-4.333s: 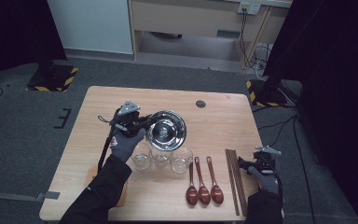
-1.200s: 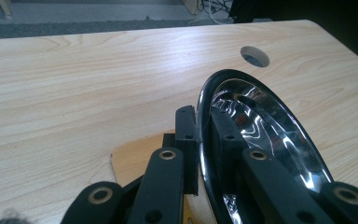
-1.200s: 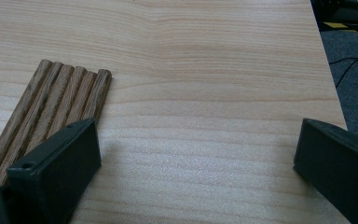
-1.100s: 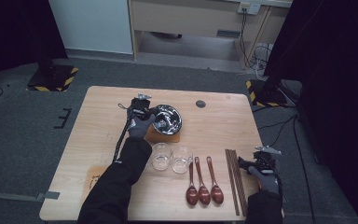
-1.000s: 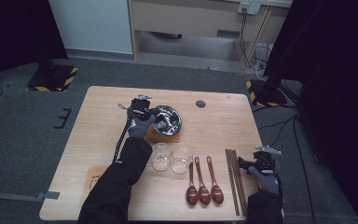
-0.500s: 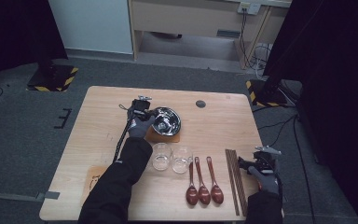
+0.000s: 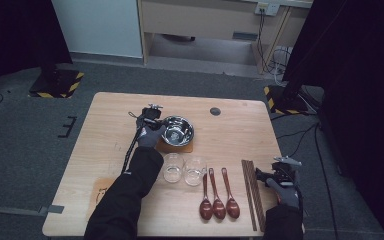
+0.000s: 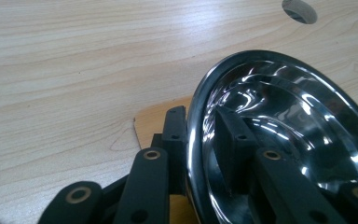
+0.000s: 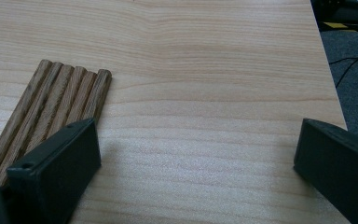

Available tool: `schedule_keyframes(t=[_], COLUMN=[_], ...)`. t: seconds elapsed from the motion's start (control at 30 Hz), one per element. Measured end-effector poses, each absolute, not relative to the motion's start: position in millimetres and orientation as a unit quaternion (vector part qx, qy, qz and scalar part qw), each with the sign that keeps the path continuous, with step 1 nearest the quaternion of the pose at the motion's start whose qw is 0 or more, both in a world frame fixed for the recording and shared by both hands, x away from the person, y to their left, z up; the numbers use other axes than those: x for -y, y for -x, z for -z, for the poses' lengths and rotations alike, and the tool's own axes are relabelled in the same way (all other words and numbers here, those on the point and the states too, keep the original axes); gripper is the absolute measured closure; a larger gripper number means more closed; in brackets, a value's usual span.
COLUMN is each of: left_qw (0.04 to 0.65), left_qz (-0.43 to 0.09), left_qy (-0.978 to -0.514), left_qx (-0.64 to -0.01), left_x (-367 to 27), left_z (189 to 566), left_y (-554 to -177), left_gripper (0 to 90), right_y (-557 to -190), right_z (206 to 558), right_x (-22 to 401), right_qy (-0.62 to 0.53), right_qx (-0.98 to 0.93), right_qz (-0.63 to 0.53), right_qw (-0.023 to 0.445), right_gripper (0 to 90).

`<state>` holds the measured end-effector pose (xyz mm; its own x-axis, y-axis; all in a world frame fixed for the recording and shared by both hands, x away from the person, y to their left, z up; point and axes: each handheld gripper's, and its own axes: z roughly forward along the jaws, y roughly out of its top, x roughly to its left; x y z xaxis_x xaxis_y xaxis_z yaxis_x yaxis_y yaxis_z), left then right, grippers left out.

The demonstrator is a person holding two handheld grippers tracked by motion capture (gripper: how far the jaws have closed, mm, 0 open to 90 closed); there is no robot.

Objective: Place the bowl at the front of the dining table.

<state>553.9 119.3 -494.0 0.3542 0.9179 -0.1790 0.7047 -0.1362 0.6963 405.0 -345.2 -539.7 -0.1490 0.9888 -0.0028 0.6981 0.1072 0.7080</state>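
1. Your steel bowl (image 7: 178,131) sits on its tan coaster (image 7: 174,146), toward the far side of the worktop (image 7: 90,150).
2. The left gripper (image 8: 200,140) straddles the bowl's rim; its jaws have just been opening and one pad now stands clear, so finish the release before you lift away.
3. Nearer you than the bowl wait two glasses (image 7: 183,169) and three spoons (image 7: 218,198).
4. The right gripper (image 9: 196,154) rests with jaws spread beside the chopsticks (image 9: 56,105), gripping nothing.
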Motion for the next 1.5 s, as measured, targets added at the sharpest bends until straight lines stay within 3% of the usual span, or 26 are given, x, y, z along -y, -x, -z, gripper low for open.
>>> schedule_keyframes(t=[0.2,0.4,0.53,1.07,1.5], left_qw=[0.351,0.372,0.383,0.447,0.464], left_qz=[-0.138,-0.141,-0.150,-0.187,-0.213], left_qy=[-0.746,-0.741,-0.739,-0.726,-0.725], left_qx=[-0.549,-0.541,-0.534,-0.487,-0.462], left_x=[-119.4,-120.6,-122.3,-148.2,-169.6], left_z=[498.9,494.1,486.1,433.9,425.6], left_y=[-555.4,-553.8,-549.6,-508.7,-465.8], left_gripper=[61.8,45.8,39.9,34.7,31.8], right_y=[-405.0,-405.0,-405.0,-404.9,-404.5], right_z=[539.7,539.7,539.7,539.5,539.4], right_x=[345.2,345.2,345.3,345.2,344.8], right_qy=[-0.602,-0.602,-0.602,-0.605,-0.609], right_qx=[-0.700,-0.701,-0.701,-0.698,-0.695], right_qz=[-0.290,-0.289,-0.289,-0.289,-0.290], right_qw=[0.251,0.251,0.251,0.251,0.250], right_gripper=[0.5,0.4,0.4,0.4,0.9])
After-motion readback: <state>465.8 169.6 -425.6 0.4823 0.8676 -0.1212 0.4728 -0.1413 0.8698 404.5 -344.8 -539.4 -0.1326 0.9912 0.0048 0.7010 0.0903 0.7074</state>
